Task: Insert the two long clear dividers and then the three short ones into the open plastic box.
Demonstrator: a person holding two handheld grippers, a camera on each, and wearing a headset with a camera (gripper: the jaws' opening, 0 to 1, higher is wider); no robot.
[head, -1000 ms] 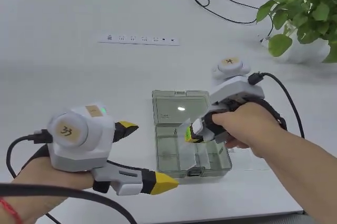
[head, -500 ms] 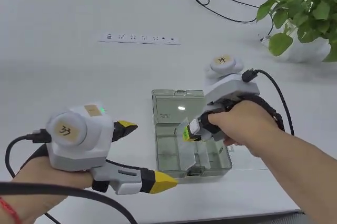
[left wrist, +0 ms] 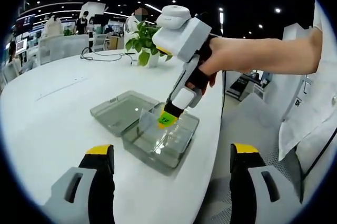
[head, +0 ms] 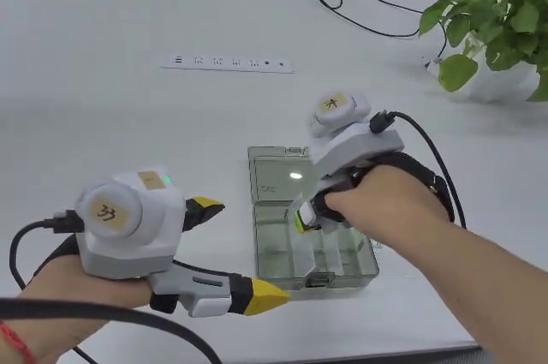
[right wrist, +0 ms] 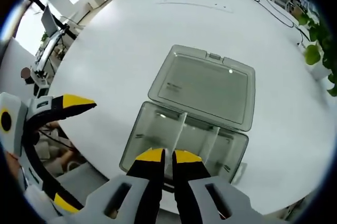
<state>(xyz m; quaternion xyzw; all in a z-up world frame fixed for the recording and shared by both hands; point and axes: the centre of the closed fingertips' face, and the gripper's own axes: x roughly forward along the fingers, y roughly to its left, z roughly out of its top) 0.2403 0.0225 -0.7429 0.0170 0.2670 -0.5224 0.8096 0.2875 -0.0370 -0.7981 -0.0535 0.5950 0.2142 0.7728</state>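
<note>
The open clear plastic box (head: pixel 272 254) lies on the white table, its lid (head: pixel 282 171) folded back flat. My right gripper (head: pixel 300 220) points down into the box's left part, shut on a clear divider (left wrist: pixel 145 124) that stands upright in the box. In the right gripper view the jaws (right wrist: pixel 168 154) are almost together over the box (right wrist: pixel 139 137), and the divider (right wrist: pixel 178 125) runs edge-on away from them. Other clear dividers stand in the right part of the box. My left gripper (head: pixel 235 250) hovers left of the box, open and holding nothing.
A white power strip (head: pixel 227 63) lies farther back on the table. A black cable (head: pixel 360 4) curls at the back, and a potted plant (head: pixel 497 21) stands at the back right. The table's front edge runs just in front of the box.
My right gripper has shifted left and a little lower over the box, carrying the divider with it. The left gripper has stayed where it was.
</note>
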